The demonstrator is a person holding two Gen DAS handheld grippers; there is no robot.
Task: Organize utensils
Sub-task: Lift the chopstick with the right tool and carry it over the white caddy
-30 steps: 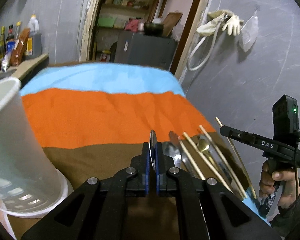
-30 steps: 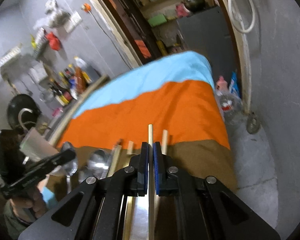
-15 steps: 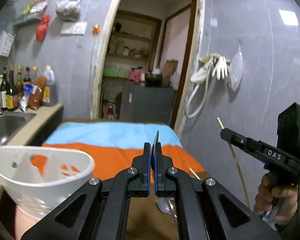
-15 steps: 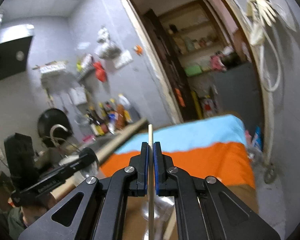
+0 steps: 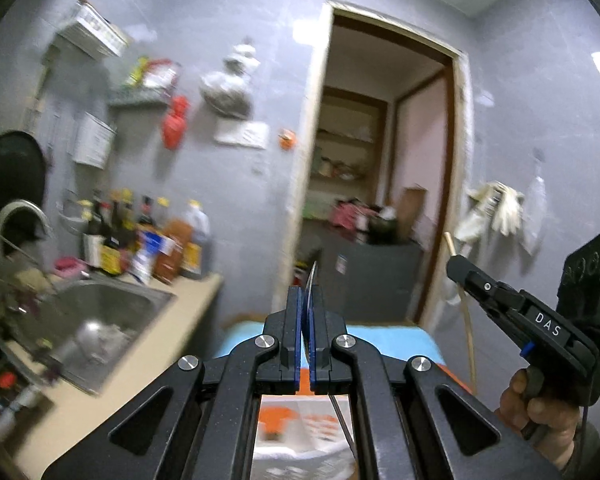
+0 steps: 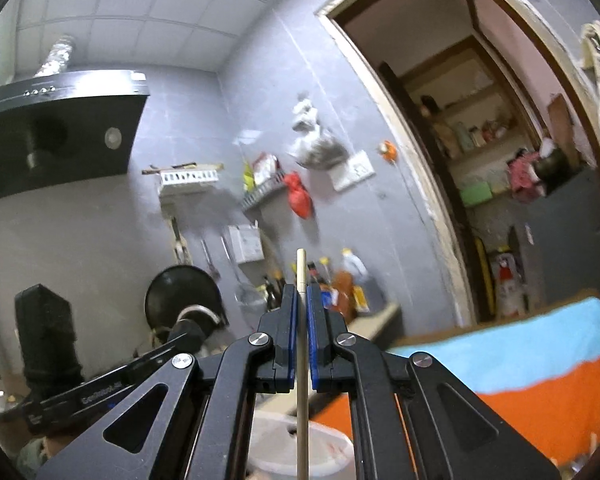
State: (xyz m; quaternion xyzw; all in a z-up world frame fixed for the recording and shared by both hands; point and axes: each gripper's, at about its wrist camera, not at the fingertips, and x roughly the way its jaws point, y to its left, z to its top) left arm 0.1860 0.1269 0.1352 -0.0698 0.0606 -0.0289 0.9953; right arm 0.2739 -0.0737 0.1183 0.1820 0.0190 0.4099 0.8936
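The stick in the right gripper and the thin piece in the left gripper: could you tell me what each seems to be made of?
The stick in the right gripper looks like bare wood or bamboo: pale tan, matte, straight, squared tip. The thin piece in the left gripper looks like polished metal, probably a steel utensil: thin curved edge with a grey sheen. Blur leaves it uncertain.

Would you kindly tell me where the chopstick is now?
The chopstick is clamped upright in the right gripper, above the white utensil holder.
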